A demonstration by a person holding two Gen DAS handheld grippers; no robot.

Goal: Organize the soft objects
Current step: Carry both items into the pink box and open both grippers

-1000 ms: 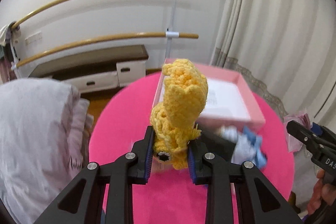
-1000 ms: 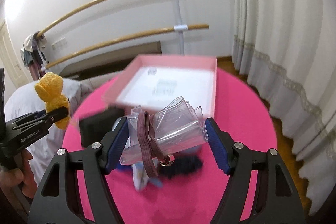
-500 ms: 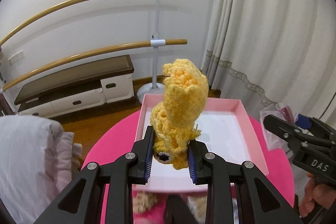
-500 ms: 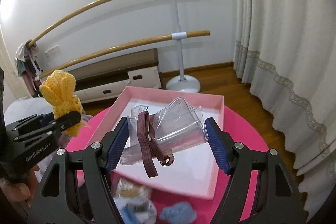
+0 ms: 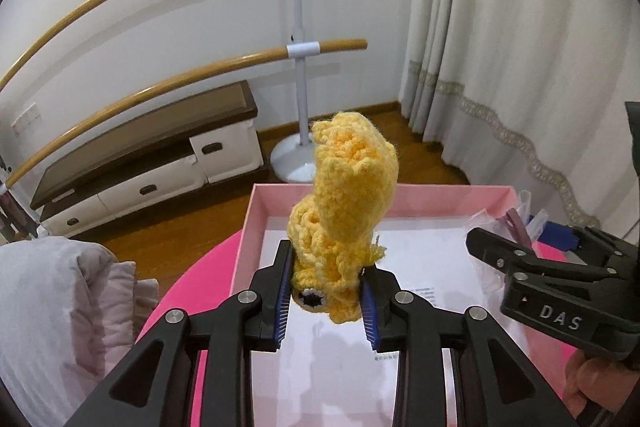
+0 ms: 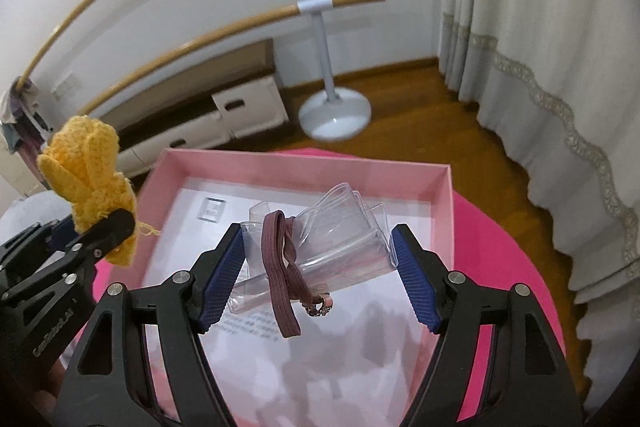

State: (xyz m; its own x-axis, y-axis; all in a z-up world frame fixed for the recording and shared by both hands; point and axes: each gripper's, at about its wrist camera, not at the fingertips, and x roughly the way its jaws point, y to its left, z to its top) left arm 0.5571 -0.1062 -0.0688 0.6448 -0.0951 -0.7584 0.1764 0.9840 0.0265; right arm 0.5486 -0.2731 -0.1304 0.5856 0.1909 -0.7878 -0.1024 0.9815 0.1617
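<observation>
Only the right wrist view shows the clear plastic pouch [image 6: 320,247] with its brown strap [image 6: 280,267], clamped between the right gripper [image 6: 318,275] over the pink box [image 6: 304,167]. The left gripper [image 5: 325,297], jaws opening, pinches the yellow crocheted toy [image 5: 344,211] upright above the box.

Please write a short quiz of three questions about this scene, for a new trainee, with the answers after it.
1. True or false: the right gripper holds the yellow crochet toy.
2. Which thing lies below both grippers? A. pink box B. blue basket C. grey drawer
3. Fill in: a brown ___ hangs over the clear plastic pouch.

Key: 1 false, the left gripper has it, jaws opening; 2 A; 3 strap.
</observation>
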